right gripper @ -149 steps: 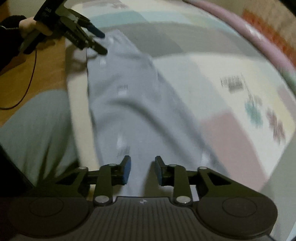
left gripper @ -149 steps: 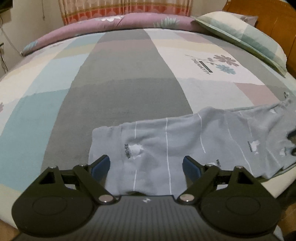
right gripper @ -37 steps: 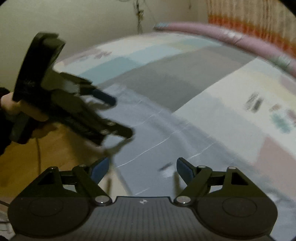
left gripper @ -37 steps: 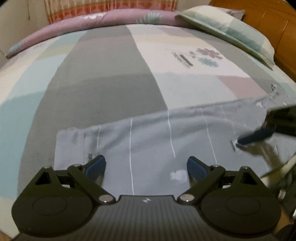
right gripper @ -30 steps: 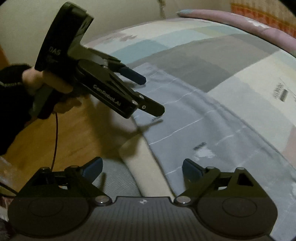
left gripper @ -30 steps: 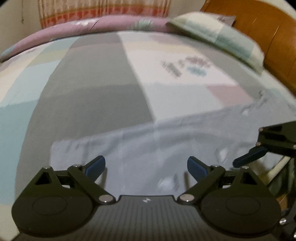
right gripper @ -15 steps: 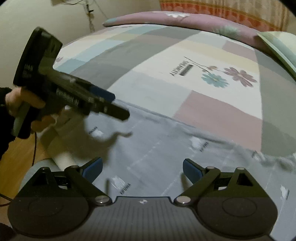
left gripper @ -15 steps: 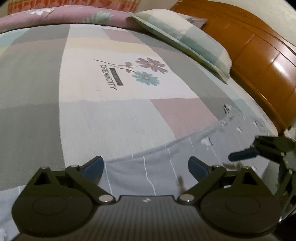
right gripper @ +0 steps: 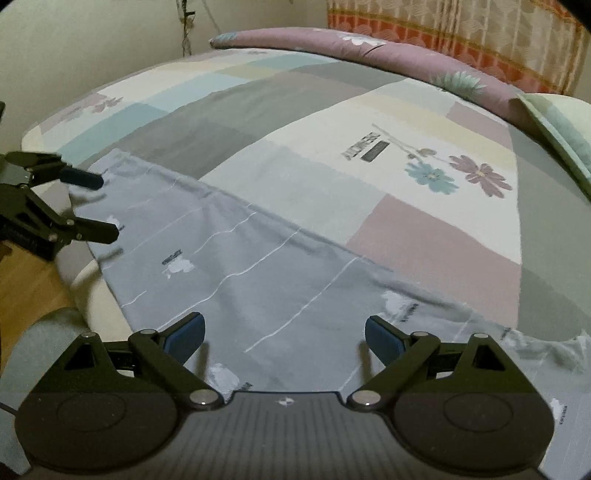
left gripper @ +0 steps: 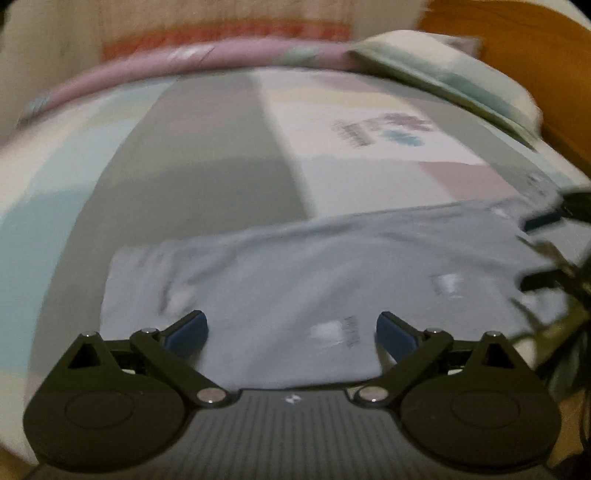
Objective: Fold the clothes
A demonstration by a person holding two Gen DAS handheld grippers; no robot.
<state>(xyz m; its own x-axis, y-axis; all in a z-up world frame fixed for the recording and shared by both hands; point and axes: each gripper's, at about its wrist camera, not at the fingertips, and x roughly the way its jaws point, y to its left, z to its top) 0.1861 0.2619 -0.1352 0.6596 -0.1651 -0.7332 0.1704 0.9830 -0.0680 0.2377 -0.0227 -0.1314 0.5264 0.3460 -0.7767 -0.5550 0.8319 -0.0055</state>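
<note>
a bed (right gripper: 258, 122) is covered by a patchwork sheet of grey, teal, cream and pink blocks, printed with flowers (right gripper: 458, 173). a mauve rolled quilt (right gripper: 369, 48) is laid along its far edge, beside a checked pillow (left gripper: 454, 85). a striped curtain (right gripper: 461, 33) is hung behind.

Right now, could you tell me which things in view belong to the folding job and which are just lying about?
Part of the job:
grey garment
left gripper, open
right gripper, open

Just lying about:
patchwork bedspread
pillow
rolled purple quilt
curtain
</note>
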